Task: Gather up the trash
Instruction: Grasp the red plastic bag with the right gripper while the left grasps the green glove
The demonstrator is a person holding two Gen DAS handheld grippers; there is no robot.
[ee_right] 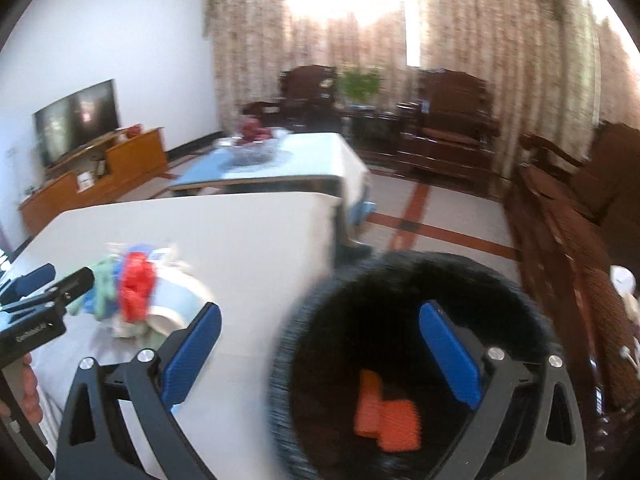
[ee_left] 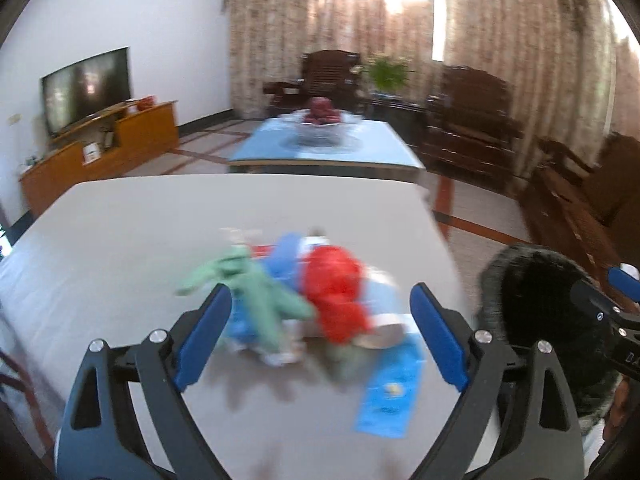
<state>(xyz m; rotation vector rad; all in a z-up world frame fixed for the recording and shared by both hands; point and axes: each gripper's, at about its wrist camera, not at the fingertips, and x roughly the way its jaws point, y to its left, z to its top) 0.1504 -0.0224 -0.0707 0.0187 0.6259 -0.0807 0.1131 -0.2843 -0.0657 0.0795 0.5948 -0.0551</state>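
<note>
A blurred heap of trash lies on the white table (ee_left: 160, 220): a green crumpled piece (ee_left: 256, 296), a red crumpled bag (ee_left: 336, 292), blue wrappers and a flat blue packet (ee_left: 392, 396). My left gripper (ee_left: 320, 296) is open, its blue pads on either side of the heap's near end, touching nothing. A black mesh bin (ee_right: 400, 300) stands off the table's right edge with an orange wrapper (ee_right: 388, 416) inside. My right gripper (ee_right: 320, 310) is open above the bin's rim, nothing between its fingers. The heap (ee_right: 136, 288) appears left in the right wrist view.
Beyond the white table stands a blue-topped coffee table (ee_left: 256, 148) with a fruit bowl (ee_left: 320, 128). A TV (ee_left: 86, 88) on a wooden cabinet (ee_left: 132, 140) is at the left. Dark wooden chairs (ee_left: 472, 120) and a bench (ee_right: 580, 220) line the right. A hand (ee_right: 28, 384) holds the left gripper.
</note>
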